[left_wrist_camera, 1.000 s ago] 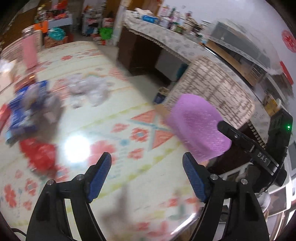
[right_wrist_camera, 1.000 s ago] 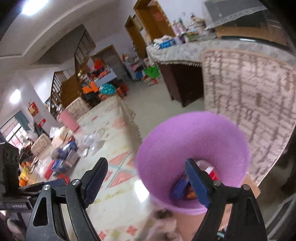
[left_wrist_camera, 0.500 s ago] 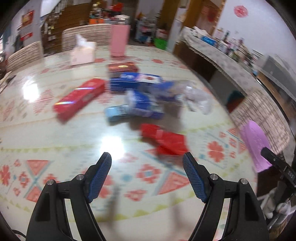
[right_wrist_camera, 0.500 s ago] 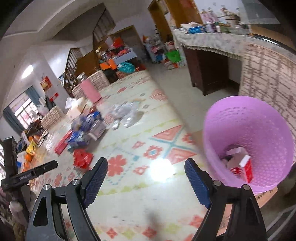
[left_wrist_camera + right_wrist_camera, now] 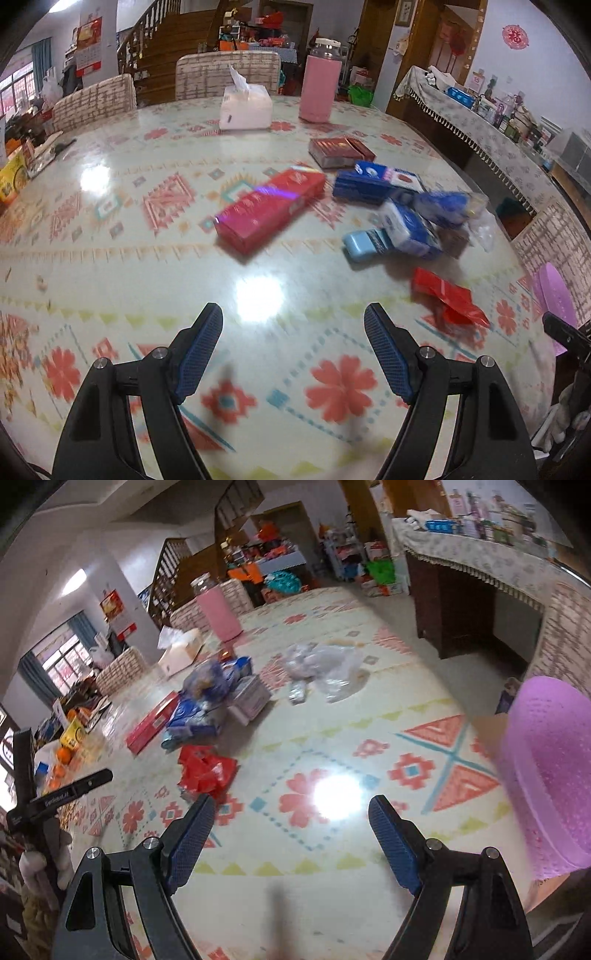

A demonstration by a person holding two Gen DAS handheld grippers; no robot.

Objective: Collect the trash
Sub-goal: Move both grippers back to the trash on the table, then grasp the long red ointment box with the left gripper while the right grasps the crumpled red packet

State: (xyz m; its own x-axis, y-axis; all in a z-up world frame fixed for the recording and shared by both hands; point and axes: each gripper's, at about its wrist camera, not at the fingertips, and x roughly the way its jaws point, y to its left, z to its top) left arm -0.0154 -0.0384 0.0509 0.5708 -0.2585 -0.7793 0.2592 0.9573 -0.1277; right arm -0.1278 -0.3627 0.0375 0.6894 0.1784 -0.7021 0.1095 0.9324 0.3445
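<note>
A cluttered living space with a wooden staircase and a draped sideboard is seen behind a large table [image 5: 110, 258] covered in a pale cloth patterned with red flowers and triangles.

Off the table's right edge, a pink-purple perforated waste basket [image 5: 550, 775] is seen from outside; its contents cannot be seen.

At the far edge, a tall pink bottle [image 5: 319, 81] with a white lid is stood upright, and a white tissue box [image 5: 245, 107] with a tissue pulled up is set just beside it.

The trash is gathered towards the table's right side. A long red carton [image 5: 269, 210] is laid flat near the middle. A dark red box [image 5: 340, 149] is placed beyond it. A cluster of blue and white packets [image 5: 399, 206] is piled against a light blue case [image 5: 364, 242]. A crumpled clear plastic bag [image 5: 325, 664] is spread near the right edge. A torn red wrapper [image 5: 448, 295] is lying nearest the front, apart from the pile.

The left gripper [image 5: 293, 350] is held above bare cloth, its blue-padded jaws spread wide and nothing grasped. The right gripper [image 5: 291, 834] is likewise released, jaws apart over the cloth, with the red wrapper just beyond its left finger.
</note>
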